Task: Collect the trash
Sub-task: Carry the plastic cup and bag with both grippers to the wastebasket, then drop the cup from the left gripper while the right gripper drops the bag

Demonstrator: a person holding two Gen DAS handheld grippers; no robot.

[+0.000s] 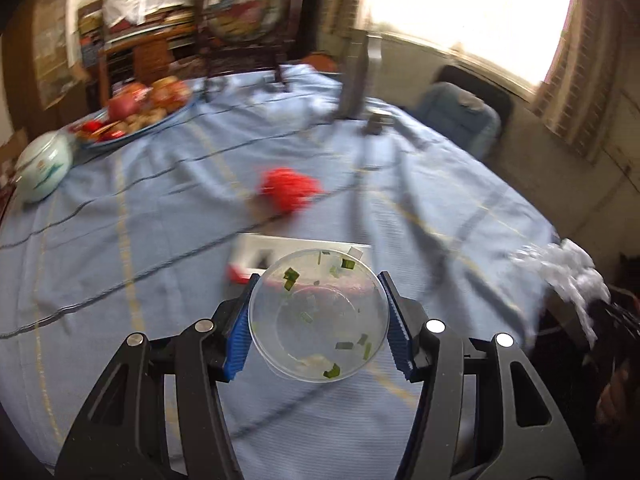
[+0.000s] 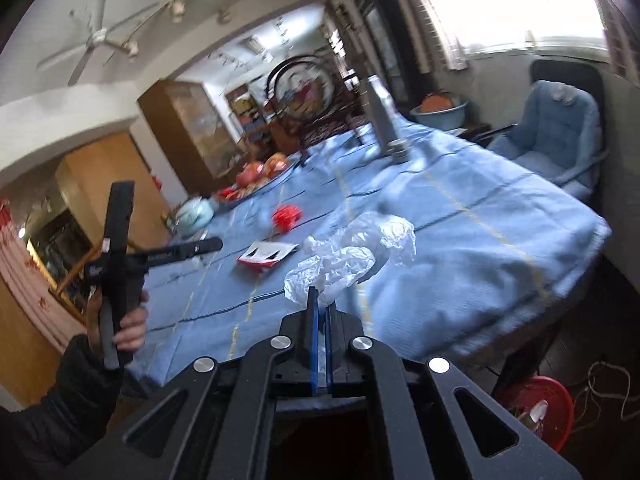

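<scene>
A clear plastic bowl (image 1: 320, 316) with bits of green onion stuck inside hangs above the blue tablecloth, and my left gripper (image 1: 319, 280) is shut on its sides with both blue pads pressing on it. My right gripper (image 2: 320, 300) is shut on a crumpled clear plastic bag (image 2: 352, 252), which also shows at the table's right edge (image 1: 568, 276) in the left wrist view. On the cloth lie a flattened red and white carton (image 1: 256, 256) (image 2: 266, 254) and a crumpled red wrapper (image 1: 288, 188) (image 2: 286, 216).
A round table under blue cloth (image 1: 120, 260) carries a plate of fruit (image 1: 136, 116), a pale lidded pot (image 1: 42, 168) and a tall grey object (image 1: 354, 80). A blue padded chair (image 2: 560, 136) stands by the window. A red basket (image 2: 536, 412) sits on the floor at right.
</scene>
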